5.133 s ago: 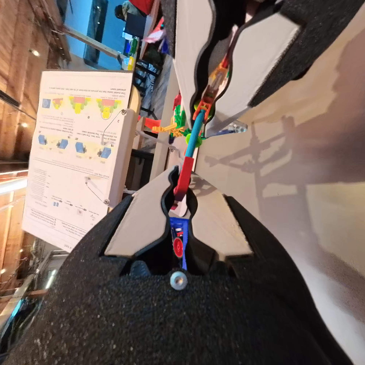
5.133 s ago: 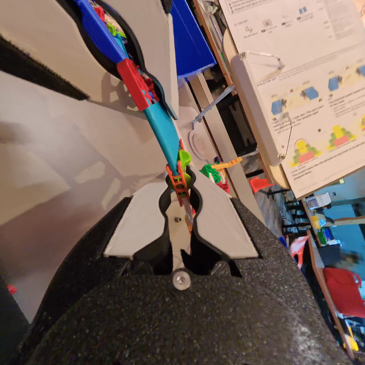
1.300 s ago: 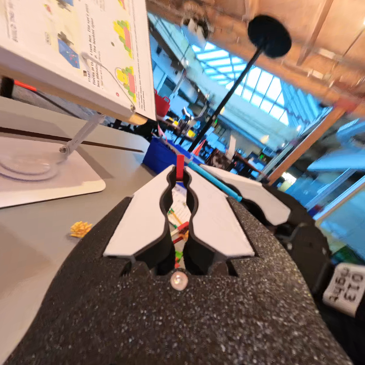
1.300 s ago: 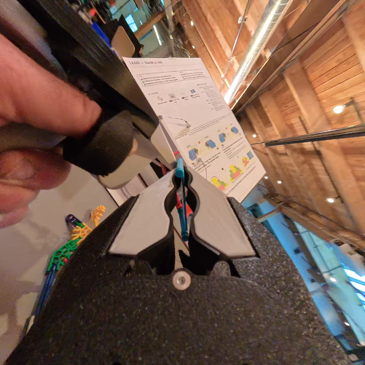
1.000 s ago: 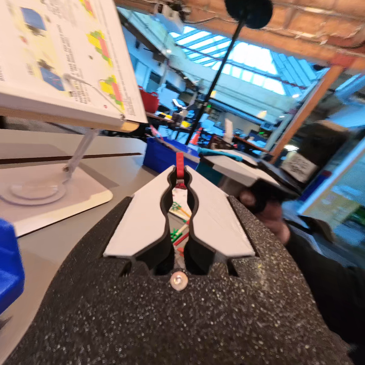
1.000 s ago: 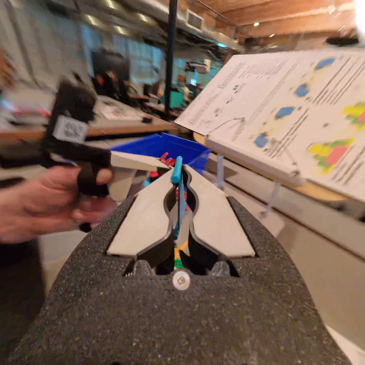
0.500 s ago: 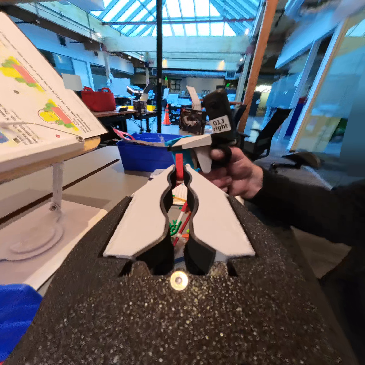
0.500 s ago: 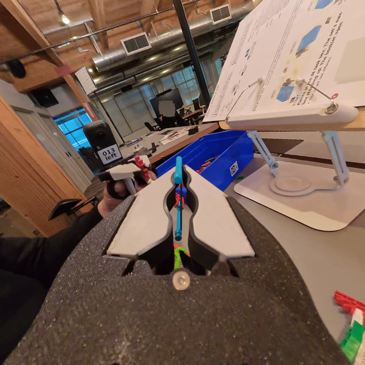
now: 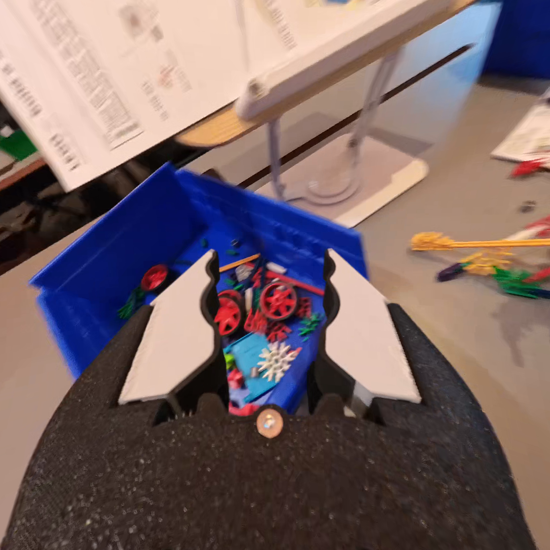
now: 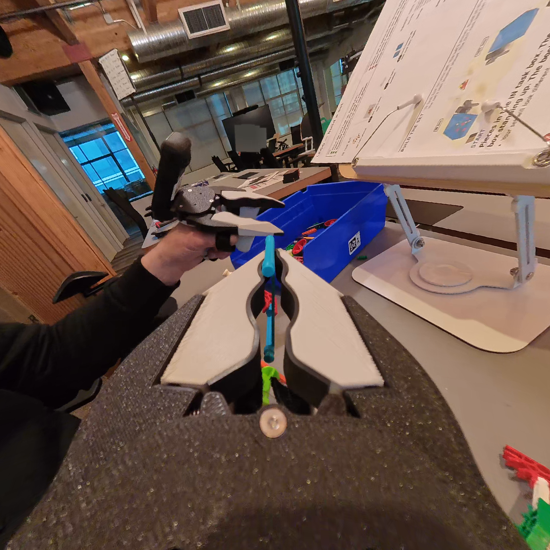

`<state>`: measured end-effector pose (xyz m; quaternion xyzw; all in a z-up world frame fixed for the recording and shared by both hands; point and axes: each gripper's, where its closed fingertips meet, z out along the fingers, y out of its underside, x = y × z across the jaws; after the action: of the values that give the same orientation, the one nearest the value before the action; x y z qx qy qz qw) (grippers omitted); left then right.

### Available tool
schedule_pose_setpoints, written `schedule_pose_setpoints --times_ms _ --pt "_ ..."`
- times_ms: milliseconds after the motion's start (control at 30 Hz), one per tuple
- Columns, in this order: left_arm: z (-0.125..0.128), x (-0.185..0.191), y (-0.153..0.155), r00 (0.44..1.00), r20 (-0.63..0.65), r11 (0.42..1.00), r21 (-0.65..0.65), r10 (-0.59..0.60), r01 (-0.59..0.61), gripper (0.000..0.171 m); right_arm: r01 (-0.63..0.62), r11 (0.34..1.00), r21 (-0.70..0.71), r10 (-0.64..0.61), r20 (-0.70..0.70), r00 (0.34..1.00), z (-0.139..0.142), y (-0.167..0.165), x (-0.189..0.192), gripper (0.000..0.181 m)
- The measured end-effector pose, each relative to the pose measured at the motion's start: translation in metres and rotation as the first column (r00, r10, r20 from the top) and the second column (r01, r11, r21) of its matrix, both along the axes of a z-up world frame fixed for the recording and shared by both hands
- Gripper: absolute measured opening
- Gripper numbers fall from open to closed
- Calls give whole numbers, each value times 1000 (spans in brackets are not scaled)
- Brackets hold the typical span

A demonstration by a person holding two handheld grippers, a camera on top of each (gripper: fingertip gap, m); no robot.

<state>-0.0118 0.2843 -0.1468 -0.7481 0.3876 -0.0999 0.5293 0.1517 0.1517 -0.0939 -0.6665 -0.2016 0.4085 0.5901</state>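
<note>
Left hand-held gripper (image 9: pixel 269 259) spread wide, empty, directly over blue bin (image 9: pixel 125 238) of parts; right hand-held gripper (image 10: pixel 272 253) clamped on teal rod (image 10: pixel 269 294), lengthwise between fingers.

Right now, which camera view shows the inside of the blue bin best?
The left wrist view: it looks down into the blue bin, though blurred. The right wrist view shows the bin from the side, mostly its outer wall.

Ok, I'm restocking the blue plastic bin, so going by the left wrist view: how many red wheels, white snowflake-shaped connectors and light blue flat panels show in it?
Red spoked plastic wheels: 3
White snowflake-shaped plastic connector: 1
Light blue flat plastic panel: 1
Total: 5 (the view is blurred)
</note>
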Motion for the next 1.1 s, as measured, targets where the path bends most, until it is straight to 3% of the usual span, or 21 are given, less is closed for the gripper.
schedule_pose_setpoints --times_ms 67,133,233,333,433,533,600,667,833,967,1100 --pt "5 38 -35 974 31 974 20 -225 224 63 -45 999 -8 44 -66 997 6 -4 -2 0" --pt "14 78 -83 884 67 886 60 -463 460 63 -89 996 -8 87 -115 989 12 -9 -3 0" --pt "27 120 -137 748 95 753 138 -657 643 55 -126 992 -12 124 -126 984 14 -14 -6 0" --pt "24 140 -162 682 38 678 158 -730 718 44 -169 985 -17 165 -141 976 15 -19 -12 0" --pt "16 150 -172 656 14 649 159 -755 744 9 -183 983 -3 181 -131 975 17 -23 -16 0" --pt "19 151 -179 626 39 623 170 -779 764 5 -183 983 36 185 -96 978 18 -26 -18 2" --pt "28 150 -184 599 82 603 186 -796 776 3 -199 980 29 199 -33 979 11 -29 -22 17" --pt "36 147 -190 557 138 573 176 -819 800 3 -244 969 28 244 2 970 6 -35 -26 10" --pt "39 146 -188 545 187 572 154 -817 805 4 -216 972 91 210 67 975 12 -38 -28 1" --pt "35 151 -166 642 250 677 88 -725 731 6 2 963 270 -77 269 960 13 -23 -26 0" --pt "33 160 -150 687 443 762 -14 -576 648 7 141 896 420 -320 395 861 11 -8 -19 0"
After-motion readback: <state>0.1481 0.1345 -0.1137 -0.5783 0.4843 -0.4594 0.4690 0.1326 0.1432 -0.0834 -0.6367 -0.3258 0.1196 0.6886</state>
